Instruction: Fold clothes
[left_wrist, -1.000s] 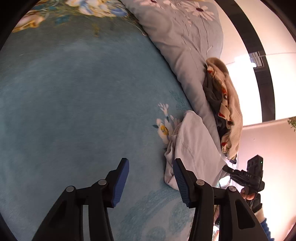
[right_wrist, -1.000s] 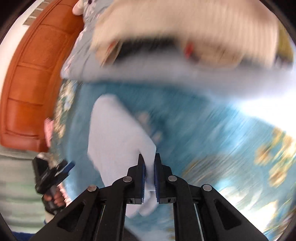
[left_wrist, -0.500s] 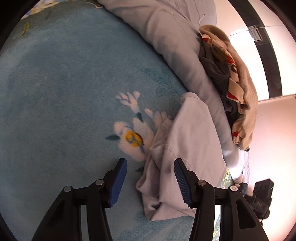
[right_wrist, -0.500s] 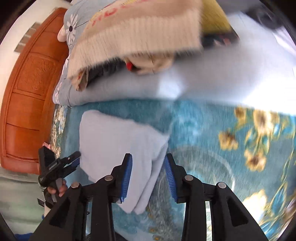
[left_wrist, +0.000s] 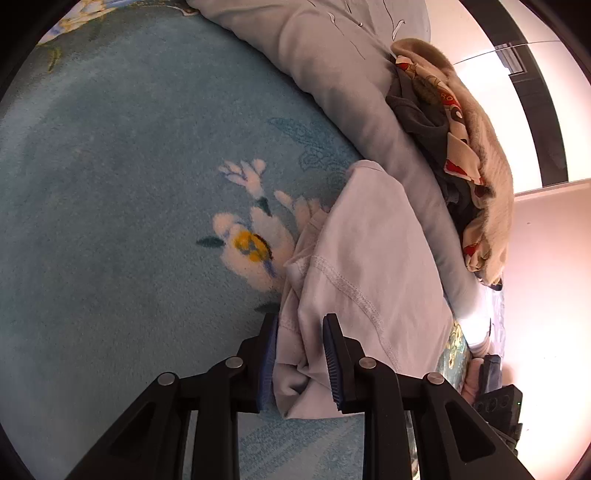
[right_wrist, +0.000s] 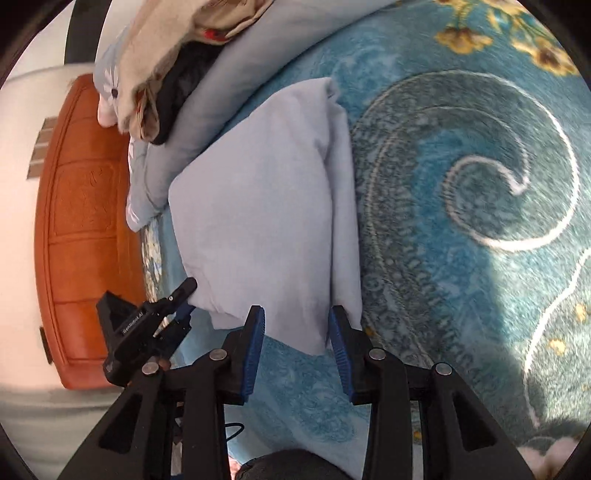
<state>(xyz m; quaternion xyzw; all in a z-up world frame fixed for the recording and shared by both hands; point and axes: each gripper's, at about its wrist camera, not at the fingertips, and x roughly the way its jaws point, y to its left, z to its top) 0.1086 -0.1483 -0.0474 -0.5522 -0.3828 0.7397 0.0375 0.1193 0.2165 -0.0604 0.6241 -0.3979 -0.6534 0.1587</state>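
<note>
My left gripper (left_wrist: 299, 354) pinches the bunched hem end of the pale folded garment (left_wrist: 369, 266) lying on the blue blanket (left_wrist: 110, 184) beside the pillow (left_wrist: 332, 62), probably to tidy it; my right gripper (right_wrist: 295, 332) hangs spread apart over the opposite end, holding nothing

Black claw (left_wrist: 300, 360) arms, blue ribbed pads, apparently silver screws.
</note>
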